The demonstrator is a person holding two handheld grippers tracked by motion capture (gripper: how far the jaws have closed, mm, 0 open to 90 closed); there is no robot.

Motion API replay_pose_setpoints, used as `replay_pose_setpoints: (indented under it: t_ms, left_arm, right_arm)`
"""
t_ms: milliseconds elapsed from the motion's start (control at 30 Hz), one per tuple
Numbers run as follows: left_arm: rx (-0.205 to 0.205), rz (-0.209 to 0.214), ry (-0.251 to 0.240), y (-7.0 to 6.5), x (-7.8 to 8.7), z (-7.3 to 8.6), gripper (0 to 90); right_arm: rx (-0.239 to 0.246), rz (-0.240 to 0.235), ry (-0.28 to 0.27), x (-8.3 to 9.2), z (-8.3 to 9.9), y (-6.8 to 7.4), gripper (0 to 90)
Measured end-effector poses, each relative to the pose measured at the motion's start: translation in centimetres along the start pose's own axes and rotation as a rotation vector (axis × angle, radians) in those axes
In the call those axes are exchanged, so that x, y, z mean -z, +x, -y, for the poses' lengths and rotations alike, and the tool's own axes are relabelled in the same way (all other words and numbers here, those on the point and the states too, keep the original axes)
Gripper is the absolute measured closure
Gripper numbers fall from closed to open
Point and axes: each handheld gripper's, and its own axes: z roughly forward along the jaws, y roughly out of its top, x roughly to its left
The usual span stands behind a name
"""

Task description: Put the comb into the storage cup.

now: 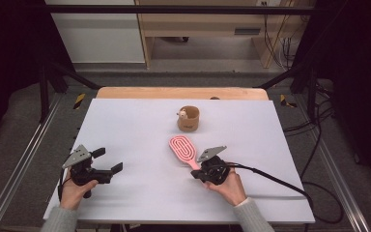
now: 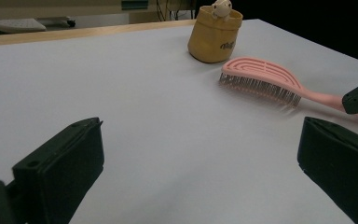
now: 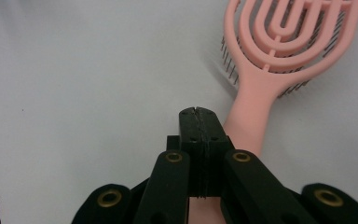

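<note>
Big white table (image 1: 140,125) across most of the high view, with a strip of wooden edge along the far side.

Next down in size, two hands coming in from the near edge. Left hand (image 1: 75,191) at the near left, wrapped around the left gripper (image 1: 108,160). Jaws released and spread wide, nothing but bare table between them in the left gripper view (image 2: 200,163). Well apart from everything else.

Right hand (image 1: 229,186) near the middle-right, holding the right gripper (image 1: 196,175). Jaws clenched flat against each other in the right gripper view (image 3: 199,114), just a thin seam at the tip and nothing pinched between the pads. Sitting right over the handle end of the brush. Can't tell if actually touching it or just hovering.

Then the pink brush (image 1: 183,149) itself, lying flat about mid-table, bristles down. Oval open-slotted head (image 3: 293,37) pointing far and a bit left, handle running back to the near right and passing under the clenched jaws.

Farther back, a small tan cup (image 1: 189,121), upright, just beyond the brush head and not touching it.

Smallest of all, a little pale toy figure (image 1: 182,114) peeking over the cup's rim, too tiny to make out properly.
</note>
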Motion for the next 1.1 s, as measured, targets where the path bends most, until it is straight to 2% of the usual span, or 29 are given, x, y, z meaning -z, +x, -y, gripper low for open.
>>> replay_pose_setpoints:
  t_ms: [233,433,533,567,600,667,733,833,867,933,1033,1067,1100]
  left_arm:
    - [0.000,-0.001,0.000,0.0,0.0,0.0,0.4]
    - [0.000,-0.001,-0.001,0.0,0.0,0.0,0.4]
    - [0.001,-0.003,-0.001,0.0,0.0,0.0,0.4]
    - [0.001,-0.003,-0.001,0.0,0.0,0.0,0.4]
    - [0.001,-0.003,-0.002,0.0,0.0,0.0,0.4]
    - [0.001,-0.003,-0.002,0.0,0.0,0.0,0.4]
    - [0.001,-0.003,-0.002,0.0,0.0,0.0,0.4]
    - [0.001,-0.004,-0.002,0.0,0.0,0.0,0.4]
    - [0.001,-0.004,-0.002,0.0,0.0,0.0,0.4]
    - [0.002,-0.004,-0.002,0.0,0.0,0.0,0.4]
    - [0.003,-0.005,-0.002,0.0,0.0,0.0,0.4]
    - [0.002,-0.005,-0.001,0.0,0.0,0.0,0.4]
    - [0.004,-0.006,-0.001,0.1,0.0,0.0,0.4]
  right_arm:
    - [-0.006,0.007,0.006,0.1,0.2,-0.3,90.0]
    - [-0.007,-0.009,-0.012,0.3,0.1,-0.2,87.9]
    - [-0.014,-0.023,-0.056,1.1,-0.2,-0.1,79.1]
    - [-0.014,-0.023,-0.056,1.1,-0.2,-0.1,79.1]
    - [-0.013,-0.007,-0.082,1.5,-0.3,-0.1,71.0]
    - [-0.014,0.001,-0.092,1.7,-0.4,-0.2,68.6]
    - [-0.012,0.018,-0.118,2.3,-0.6,-0.3,57.9]
    - [-0.017,0.035,-0.133,2.6,-0.8,-0.4,47.7]
    - [-0.017,0.035,-0.133,2.6,-0.8,-0.4,47.7]
    - [-0.028,0.047,-0.135,2.8,-0.9,-0.6,37.8]
    - [-0.033,0.051,-0.137,2.8,-1.0,-0.7,32.6]
    - [-0.040,0.070,-0.140,3.0,-1.2,-0.9,26.6]
    - [-0.047,0.078,-0.138,3.0,-1.2,-0.9,24.6]
